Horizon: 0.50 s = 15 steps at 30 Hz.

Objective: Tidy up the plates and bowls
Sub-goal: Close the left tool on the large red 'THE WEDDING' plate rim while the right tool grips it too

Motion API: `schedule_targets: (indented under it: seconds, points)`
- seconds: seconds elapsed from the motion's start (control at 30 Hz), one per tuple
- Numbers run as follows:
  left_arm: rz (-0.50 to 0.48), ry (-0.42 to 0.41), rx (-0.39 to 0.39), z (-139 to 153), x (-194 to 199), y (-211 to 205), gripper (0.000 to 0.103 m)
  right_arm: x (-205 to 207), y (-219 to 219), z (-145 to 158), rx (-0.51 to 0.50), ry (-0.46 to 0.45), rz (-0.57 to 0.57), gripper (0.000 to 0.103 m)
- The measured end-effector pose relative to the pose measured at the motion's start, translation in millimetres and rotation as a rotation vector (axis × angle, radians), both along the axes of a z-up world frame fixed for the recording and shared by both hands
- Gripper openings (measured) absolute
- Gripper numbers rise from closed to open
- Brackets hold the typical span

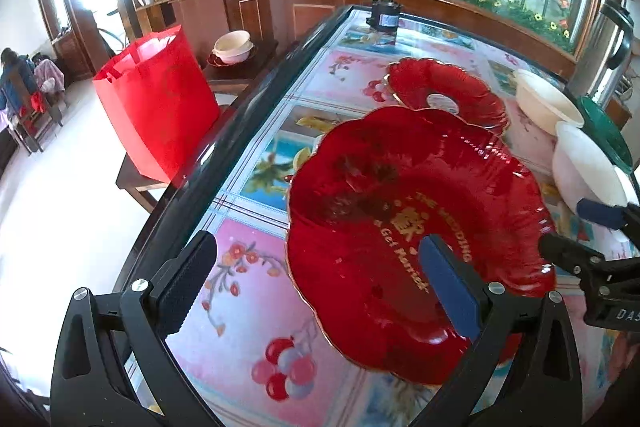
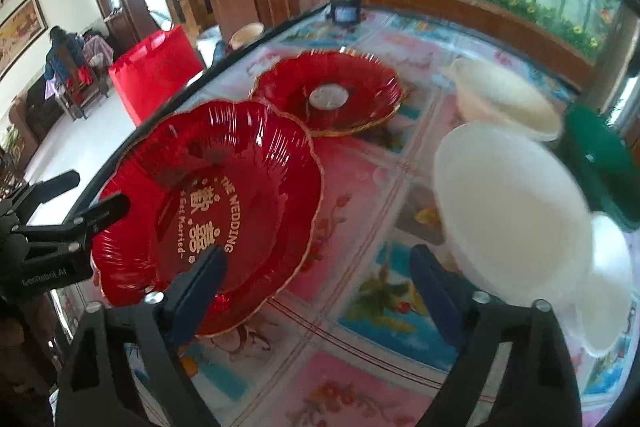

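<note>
Two red plates and at least two white bowls sit on the glass-topped table, and the step in hand looks like taking up the near red plate so it can be nested with the far red plate. The left gripper is spread wide and holds nothing: its right finger hangs over the plate's printed centre, while its left finger stands off the plate's left rim, over the tablecloth. To do this well, I would turn the claw so one finger goes under the scalloped rim and the other over it, then close on the edge rather than on the slick flat middle, where the pads would likely slide. Lift level, since a glossy plate held by one edge may tip. From the left claw, the far red plate lies ahead and a little right, well past the near one. The right gripper is also released and empty; the near red plate touches or lies just under its left finger, and the near white bowl sits just ahead of its right finger, apparently not clasped. Beyond that is the far white bowl, ahead and right, near a green lid. The blur in the right view keeps me from judging contact at the bowl's rim.
</note>
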<state>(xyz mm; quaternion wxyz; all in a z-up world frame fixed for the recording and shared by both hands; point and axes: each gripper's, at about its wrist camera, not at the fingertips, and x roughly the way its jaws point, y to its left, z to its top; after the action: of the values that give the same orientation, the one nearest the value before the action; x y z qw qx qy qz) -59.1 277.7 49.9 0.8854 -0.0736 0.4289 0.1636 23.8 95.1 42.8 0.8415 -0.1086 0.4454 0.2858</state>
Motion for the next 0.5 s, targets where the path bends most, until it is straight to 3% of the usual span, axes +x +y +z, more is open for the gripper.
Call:
schedule_targets:
  seconds: [0.2,0.37,0.5]
  points:
    - [-0.011,0.008,0.001,-8.4,9.6,8.9,0.102,6.2,2.6,-0.1,0.016,0.004,0.007,0.085]
    - [-0.014,0.046,-0.086,-17.7,20.5,19.5,0.1,9.0,8.8,1.7,-0.009,-0.036,0.034,0.085]
    - [-0.005,0.074,-0.086,-23.5,25.7,20.9,0.092,14.1,12.6,-2.5,-0.004,-0.02,0.043,0.081]
